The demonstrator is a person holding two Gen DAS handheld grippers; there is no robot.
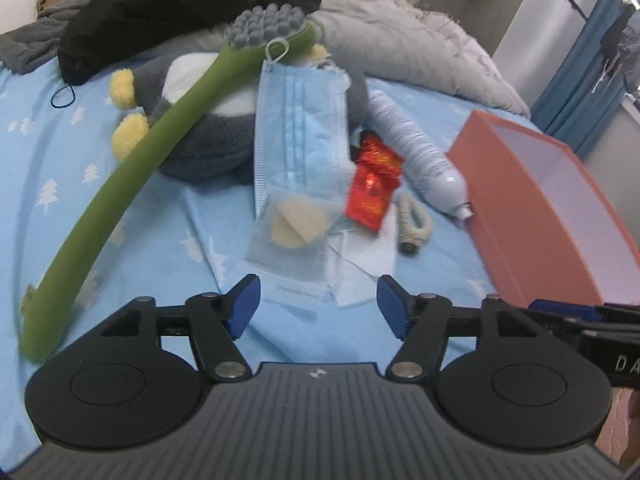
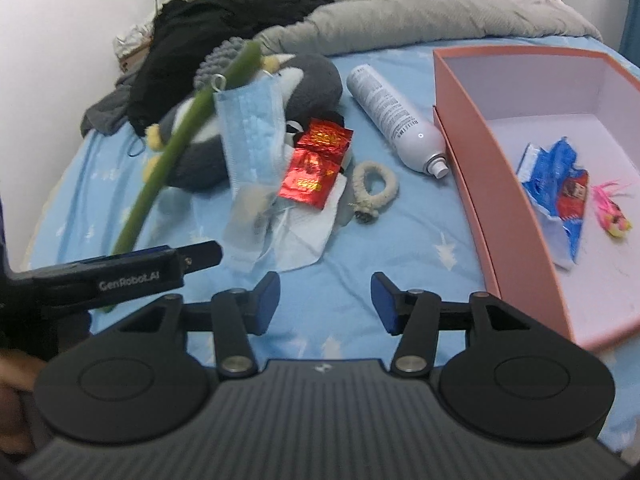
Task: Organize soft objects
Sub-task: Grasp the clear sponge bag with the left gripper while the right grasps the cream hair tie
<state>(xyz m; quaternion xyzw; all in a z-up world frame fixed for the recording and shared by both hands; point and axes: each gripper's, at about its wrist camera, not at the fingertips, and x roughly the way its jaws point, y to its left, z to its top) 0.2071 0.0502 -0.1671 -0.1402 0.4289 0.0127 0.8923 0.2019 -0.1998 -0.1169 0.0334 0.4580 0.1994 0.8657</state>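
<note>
The left gripper (image 1: 318, 304) and right gripper (image 2: 325, 302) are both hanging open above the blue sheet (image 1: 192, 216), nothing lying between their pads. Just beyond them a clear pouch (image 1: 290, 236) and a white tissue (image 2: 304, 236) are lying, then a face mask (image 1: 300, 128), red wrappers (image 2: 316, 164) and a hair tie (image 2: 374, 188). The bare sheet is leaving room nearby. At right the pink box (image 2: 472, 184) is standing open; farther off a plush toy (image 1: 208, 136) is lying under a green brush (image 1: 160, 140).

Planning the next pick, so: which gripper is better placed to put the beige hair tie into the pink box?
Probably the right gripper: the hair tie lies ahead of its open, empty jaws, with the pink box on its right. The left gripper faces the face mask.
</note>
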